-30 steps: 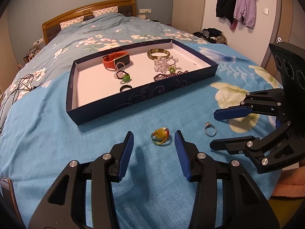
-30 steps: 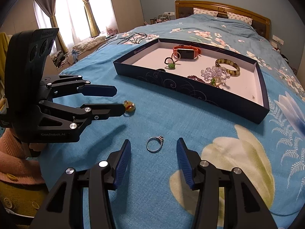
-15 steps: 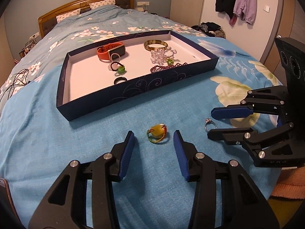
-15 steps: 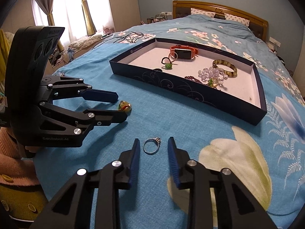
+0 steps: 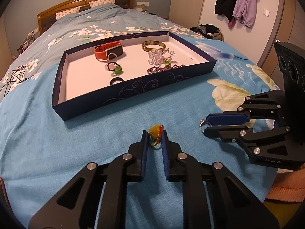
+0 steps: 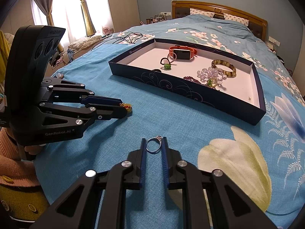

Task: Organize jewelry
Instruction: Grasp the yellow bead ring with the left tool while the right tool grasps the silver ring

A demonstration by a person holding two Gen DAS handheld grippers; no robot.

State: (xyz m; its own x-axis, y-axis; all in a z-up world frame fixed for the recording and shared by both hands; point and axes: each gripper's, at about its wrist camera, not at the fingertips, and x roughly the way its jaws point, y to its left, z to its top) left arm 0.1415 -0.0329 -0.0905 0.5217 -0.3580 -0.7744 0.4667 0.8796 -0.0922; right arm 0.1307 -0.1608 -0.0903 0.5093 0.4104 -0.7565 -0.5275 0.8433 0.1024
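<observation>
My left gripper [image 5: 154,136] is shut on a yellow-stone beaded ring [image 5: 155,131], also seen in the right wrist view [image 6: 126,106], just above the blue bedspread. My right gripper [image 6: 154,146] is shut on a silver gem ring [image 6: 154,146], whose edge shows in the left wrist view [image 5: 203,123]. Beyond them lies a dark blue tray [image 5: 122,95] with a white floor. It holds an orange watch [image 5: 106,51], a brown bangle [image 5: 153,45], a clear bead bracelet [image 5: 159,56], a purple bead string [image 5: 162,69], a green-stone ring [image 5: 116,69] and a black ring [image 5: 116,80].
The tray sits on a bed with a blue floral cover [image 6: 238,152]. Cables [image 5: 11,80] lie at the bed's left side. Clothes hang on the wall [image 5: 238,2] at the right. A wooden headboard [image 6: 219,9] stands at the far end.
Both grippers have closed: the left on the yellow-stone ring, the right on the silver ring. Both have moved forward over their rings.
</observation>
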